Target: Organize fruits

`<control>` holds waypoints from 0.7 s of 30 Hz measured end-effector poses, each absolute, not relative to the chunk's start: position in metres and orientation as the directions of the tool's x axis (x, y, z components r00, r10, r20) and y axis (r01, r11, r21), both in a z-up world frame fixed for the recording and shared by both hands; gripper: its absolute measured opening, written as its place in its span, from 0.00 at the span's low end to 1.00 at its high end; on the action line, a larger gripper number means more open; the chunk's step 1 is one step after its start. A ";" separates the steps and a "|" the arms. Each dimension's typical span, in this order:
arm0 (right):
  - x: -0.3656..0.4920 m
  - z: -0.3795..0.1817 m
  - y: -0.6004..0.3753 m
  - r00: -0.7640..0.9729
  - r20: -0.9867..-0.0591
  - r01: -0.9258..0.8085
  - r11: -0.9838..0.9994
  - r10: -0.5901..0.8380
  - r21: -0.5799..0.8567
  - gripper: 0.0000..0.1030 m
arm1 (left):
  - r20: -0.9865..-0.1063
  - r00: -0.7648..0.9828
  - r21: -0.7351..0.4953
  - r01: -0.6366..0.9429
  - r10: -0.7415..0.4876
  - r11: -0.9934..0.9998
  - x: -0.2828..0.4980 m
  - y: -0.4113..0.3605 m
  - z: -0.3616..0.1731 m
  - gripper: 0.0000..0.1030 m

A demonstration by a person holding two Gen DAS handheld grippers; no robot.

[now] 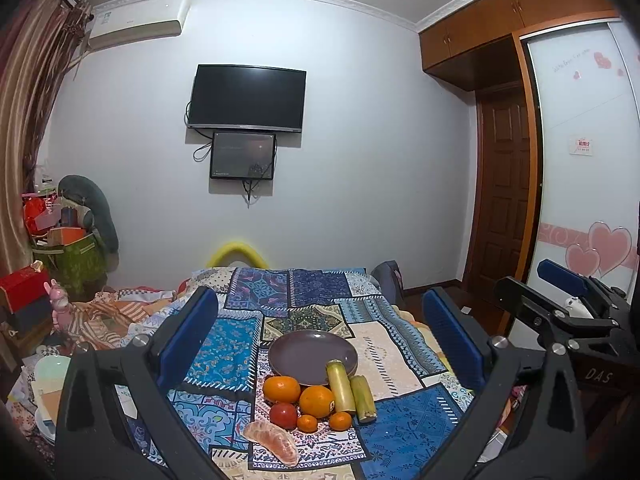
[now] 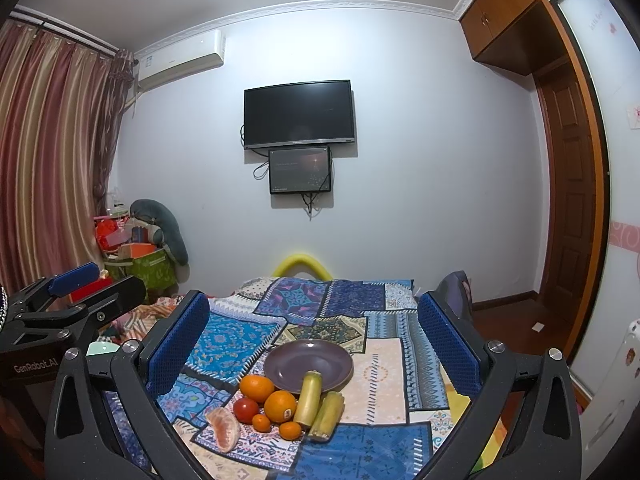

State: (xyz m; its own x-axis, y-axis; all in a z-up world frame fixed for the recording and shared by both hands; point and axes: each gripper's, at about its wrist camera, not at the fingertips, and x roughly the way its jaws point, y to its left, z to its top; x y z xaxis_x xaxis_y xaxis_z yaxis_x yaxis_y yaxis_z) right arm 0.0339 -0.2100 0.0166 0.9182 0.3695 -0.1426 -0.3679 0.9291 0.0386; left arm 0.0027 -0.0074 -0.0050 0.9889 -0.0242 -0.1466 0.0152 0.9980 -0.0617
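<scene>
I am holding both grippers above the near end of the bed [image 1: 380, 344], looking down its patchwork cover toward the far wall; the left gripper [image 1: 320, 340] is sitting with its blue pads wide apart and nothing between them; the right gripper [image 2: 316, 344] is likewise spread wide and carrying nothing; each one is showing at the edge of the other's view, side by side.

The plate [image 1: 304, 350] is lying flat near the middle of the cover, and I am seeing nothing inside it except the tip of 1 cane piece; the fruit is sitting bunched against its near rim; 2 oranges [image 1: 281, 389] are lying just in front of the plate, touching each other; 2 cane pieces [image 1: 340, 386] are lying side by side to their right, the left one leaning onto the rim; a tomato [image 1: 283, 415] is resting in front of the oranges; 2 mandarins [image 1: 307, 423] are sitting to its right, 1 beside the tomato and 1 near the cane ends; a peeled wedge [image 1: 274, 442] is lying nearest to me, left of the pile, close to the near edge of the cover.
</scene>
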 end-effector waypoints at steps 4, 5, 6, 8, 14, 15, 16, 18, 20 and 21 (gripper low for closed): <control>0.034 0.017 -0.210 0.918 -0.140 -0.368 0.929 0.370 0.040 1.00 | -0.148 0.989 -0.062 0.017 -0.026 0.998 0.003 -0.008 -0.005 1.00; 0.034 0.017 -0.210 0.919 -0.140 -0.367 0.929 0.369 0.040 1.00 | -0.148 0.989 -0.061 0.017 -0.026 0.998 0.003 -0.008 -0.005 1.00; 0.035 0.017 -0.210 0.919 -0.141 -0.367 0.929 0.369 0.040 1.00 | -0.147 0.989 -0.061 0.016 -0.025 0.998 0.003 -0.008 -0.005 1.00; 0.034 0.017 -0.210 0.918 -0.140 -0.368 0.929 0.370 0.040 1.00 | -0.145 0.989 -0.060 0.015 -0.023 0.998 0.003 -0.008 -0.005 1.00; 0.034 0.017 -0.210 0.918 -0.140 -0.368 0.929 0.370 0.041 1.00 | -0.146 0.989 -0.059 0.016 -0.024 0.998 0.002 -0.008 -0.005 1.00; 0.034 0.017 -0.210 0.918 -0.140 -0.368 0.929 0.371 0.042 1.00 | -0.146 0.989 -0.059 0.015 -0.024 0.998 0.002 -0.008 -0.005 1.00; 0.034 0.017 -0.210 0.918 -0.140 -0.369 0.929 0.371 0.042 1.00 | -0.146 0.989 -0.058 0.014 -0.022 0.998 0.002 -0.008 -0.005 1.00; 0.034 0.017 -0.210 0.919 -0.139 -0.368 0.929 0.370 0.041 1.00 | -0.147 0.989 -0.058 0.011 -0.020 0.998 0.003 -0.008 -0.005 1.00; 0.034 0.017 -0.210 0.918 -0.140 -0.368 0.929 0.370 0.042 1.00 | -0.149 0.989 -0.060 0.010 -0.019 0.998 0.003 -0.008 -0.004 1.00; 0.034 0.017 -0.210 0.918 -0.140 -0.369 0.929 0.371 0.042 1.00 | -0.149 0.989 -0.060 0.010 -0.019 0.998 0.004 -0.008 -0.004 1.00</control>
